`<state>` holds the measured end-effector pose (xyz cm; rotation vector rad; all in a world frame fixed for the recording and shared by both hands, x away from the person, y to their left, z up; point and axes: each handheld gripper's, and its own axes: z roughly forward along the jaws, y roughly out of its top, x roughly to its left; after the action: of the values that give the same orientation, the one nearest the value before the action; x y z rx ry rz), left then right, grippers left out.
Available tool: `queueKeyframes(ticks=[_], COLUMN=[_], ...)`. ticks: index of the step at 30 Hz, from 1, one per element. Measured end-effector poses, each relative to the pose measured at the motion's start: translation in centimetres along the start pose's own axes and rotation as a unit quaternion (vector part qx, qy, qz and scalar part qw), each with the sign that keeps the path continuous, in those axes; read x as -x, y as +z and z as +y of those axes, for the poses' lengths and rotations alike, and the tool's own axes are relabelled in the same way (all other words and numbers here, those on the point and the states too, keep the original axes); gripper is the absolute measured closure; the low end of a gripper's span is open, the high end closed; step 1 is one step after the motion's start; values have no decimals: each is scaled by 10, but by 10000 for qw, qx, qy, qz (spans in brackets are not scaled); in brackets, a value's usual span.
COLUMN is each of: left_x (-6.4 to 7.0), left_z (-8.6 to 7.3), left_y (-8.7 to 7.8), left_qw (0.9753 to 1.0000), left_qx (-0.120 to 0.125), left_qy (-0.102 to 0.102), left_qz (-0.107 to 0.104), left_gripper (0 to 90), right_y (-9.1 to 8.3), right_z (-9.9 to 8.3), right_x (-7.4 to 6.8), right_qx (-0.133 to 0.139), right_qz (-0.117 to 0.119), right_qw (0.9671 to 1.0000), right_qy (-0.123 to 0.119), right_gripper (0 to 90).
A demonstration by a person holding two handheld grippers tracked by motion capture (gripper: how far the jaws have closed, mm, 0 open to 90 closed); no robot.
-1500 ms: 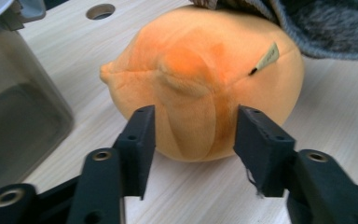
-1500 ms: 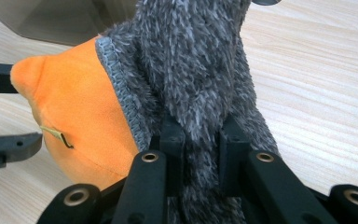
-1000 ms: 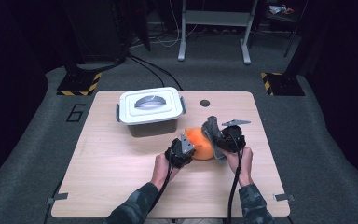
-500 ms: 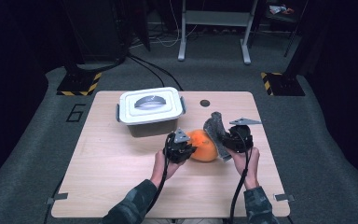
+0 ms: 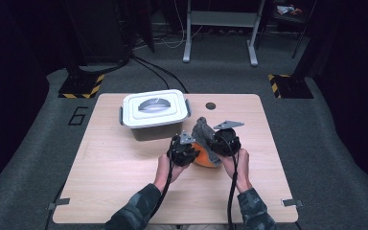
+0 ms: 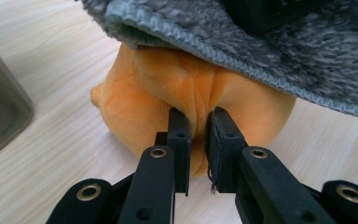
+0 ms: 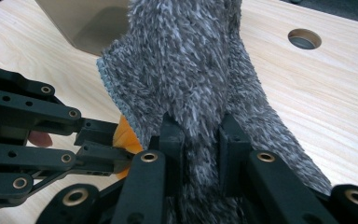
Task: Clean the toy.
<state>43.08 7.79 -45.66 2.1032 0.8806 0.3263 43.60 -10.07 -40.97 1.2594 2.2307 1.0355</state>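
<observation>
High view: on the desk (image 5: 124, 191) an orange plush toy (image 5: 204, 160) lies just in front of the white lidded box (image 5: 155, 113), toward the person and a little to the right of it. A grey fuzzy cloth (image 5: 202, 132) drapes over the toy and rises from it toward the box. The left gripper (image 5: 184, 152) sits at the toy's left flank and the right gripper (image 5: 223, 142) at its right, so both hands are about equally near, with the toy between them. From this height it is hard to tell how much of the toy the cloth covers.

Left gripper view: the fingers (image 6: 181, 140) are clenched on a fold of the orange plush toy (image 6: 177, 88), pinching its soft skin between the two pads. The grey fuzzy cloth (image 6: 279, 51) hangs just above the pinch, its knit edge lying over the toy's top. The box wall (image 6: 0, 107) stands off to the side.

Right gripper view: the fingers (image 7: 172, 140) are clenched on the grey fuzzy cloth (image 7: 191, 70), whose long axis runs straight away from the pads toward the box (image 7: 84, 21). A sliver of the orange plush toy (image 7: 126, 135) peeks out beneath the cloth's edge, beside the left gripper (image 7: 116, 147).

The coming move seems to turn on this: the cloth lies over the toy, so drawing it along its own length while the left fingers anchor the toy would either seat it further or peel it off.
</observation>
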Motion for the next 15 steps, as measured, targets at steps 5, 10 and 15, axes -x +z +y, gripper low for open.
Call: queueKeyframes(ticks=[5,10,15], left_x=[2,5,4], left_z=[0,1,1], left_y=[2,3,3], left_qw=[9998,9998,9998], left_qx=[-43,-37,-42], left_qy=[176,172,165], left_qz=[104,116,110], left_gripper=[798,797,797], right_y=[3,3,1], right_z=[-1,-4,-7], right_x=[0,5,11], right_qx=[-100,-106,-139], right_qz=[-132,-112,-153], right_qw=[9997,9998,9998], right_qy=[-183,-105,-79], right_gripper=[757,759,762])
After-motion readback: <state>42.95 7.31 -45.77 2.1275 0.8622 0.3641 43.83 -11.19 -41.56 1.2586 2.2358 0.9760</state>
